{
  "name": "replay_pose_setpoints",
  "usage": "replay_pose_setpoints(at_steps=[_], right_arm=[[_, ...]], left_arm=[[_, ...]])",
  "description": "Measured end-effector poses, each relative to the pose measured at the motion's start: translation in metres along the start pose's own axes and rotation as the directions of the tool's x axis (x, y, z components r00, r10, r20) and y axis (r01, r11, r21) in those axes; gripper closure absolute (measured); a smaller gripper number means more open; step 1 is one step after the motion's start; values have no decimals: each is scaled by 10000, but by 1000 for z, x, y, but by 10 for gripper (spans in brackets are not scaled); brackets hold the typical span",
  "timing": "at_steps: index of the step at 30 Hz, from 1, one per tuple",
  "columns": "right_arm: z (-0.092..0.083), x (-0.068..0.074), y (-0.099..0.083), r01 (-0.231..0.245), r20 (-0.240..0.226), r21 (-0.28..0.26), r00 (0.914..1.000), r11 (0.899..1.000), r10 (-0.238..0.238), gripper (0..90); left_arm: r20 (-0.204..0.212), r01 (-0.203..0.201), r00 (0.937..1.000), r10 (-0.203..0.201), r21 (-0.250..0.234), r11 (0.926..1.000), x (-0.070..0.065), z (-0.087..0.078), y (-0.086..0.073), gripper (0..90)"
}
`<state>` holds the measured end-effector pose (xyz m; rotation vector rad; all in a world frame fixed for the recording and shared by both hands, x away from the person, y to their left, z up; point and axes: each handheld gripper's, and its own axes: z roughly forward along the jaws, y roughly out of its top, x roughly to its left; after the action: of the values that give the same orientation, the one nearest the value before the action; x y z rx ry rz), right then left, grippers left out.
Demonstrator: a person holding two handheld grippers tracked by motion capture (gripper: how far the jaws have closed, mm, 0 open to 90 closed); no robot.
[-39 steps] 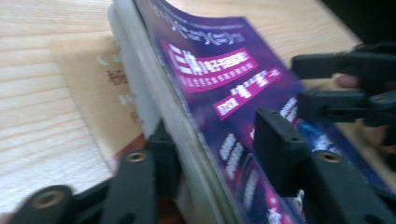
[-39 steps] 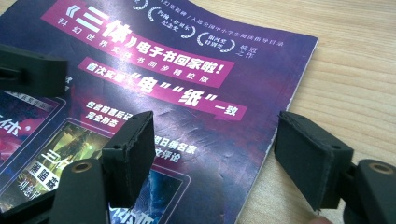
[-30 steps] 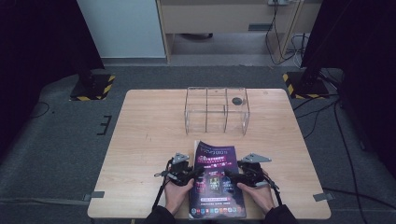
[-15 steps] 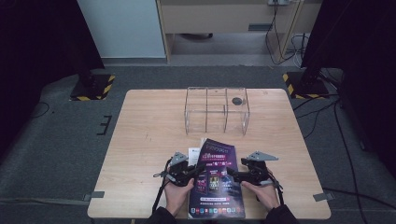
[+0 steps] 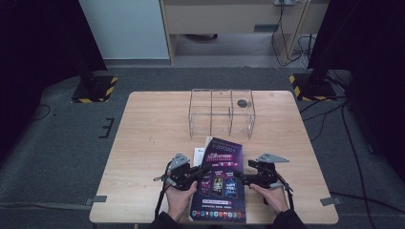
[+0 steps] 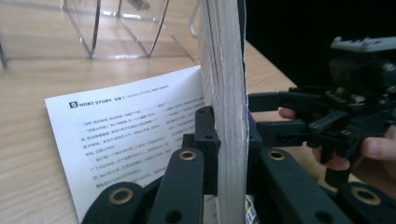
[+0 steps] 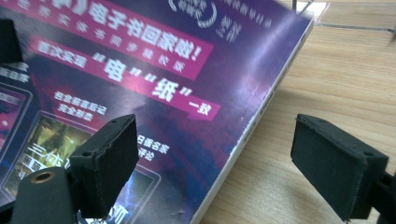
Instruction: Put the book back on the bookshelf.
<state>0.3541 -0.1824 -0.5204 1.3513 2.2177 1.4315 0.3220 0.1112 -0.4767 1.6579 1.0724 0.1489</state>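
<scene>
Magazine [image 5: 222,179] edge higher off table [image 5: 153,143]

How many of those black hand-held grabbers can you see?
2. The left gripper is clamped on the magazine at its left edge; the right gripper sits open at the magazine's right edge, near the table's front.

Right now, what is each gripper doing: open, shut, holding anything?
Left gripper: shut on the magazine's page edge, lifting that side.
Right gripper: open, jaws just widened, straddling the magazine's spine edge without pressing it.
</scene>
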Motion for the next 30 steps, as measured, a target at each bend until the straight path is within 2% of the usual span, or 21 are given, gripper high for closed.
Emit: replay_pose_setpoints(at_steps=[8,13,14,15,16,17,23,27,30], right_arm=[[0,4,2,79,-597,-268,9982,9996,-95,150],[0,4,3,-132,-1084,-377,9941,9992,90,148],[0,3,3,-293,-1342,-438,9907,9986,232,148],[0,3,3,-293,-1342,-438,9907,9986,232,148],[1,3,3,-419,-1622,-428,9862,9982,344,147],[1,3,3,-419,-1622,-428,9862,9982,344,147],[9,5,0,-553,-2339,-57,9708,9985,525,152],[12,7,0,-647,-2741,155,9594,9978,665,208],[14,9,-1,-632,-2796,246,9577,9977,675,233]], left_arm=[[385,-250,9989,271,-535,9983,-11,-9,7,833],[548,-423,9974,463,-718,9965,-17,-13,9,834],[568,-421,9973,464,-751,9963,-17,-14,9,834],[596,-452,9970,501,-802,9958,-17,-14,9,834],[628,-461,9967,512,-806,9957,-18,-14,9,834],[631,-463,9967,516,-841,9954,-18,-15,9,834],[691,-511,9960,567,-800,9955,-18,-14,9,834],[747,-473,9958,531,-775,9959,-16,-13,8,833],[727,-486,9959,541,-755,9960,-16,-12,7,834]])
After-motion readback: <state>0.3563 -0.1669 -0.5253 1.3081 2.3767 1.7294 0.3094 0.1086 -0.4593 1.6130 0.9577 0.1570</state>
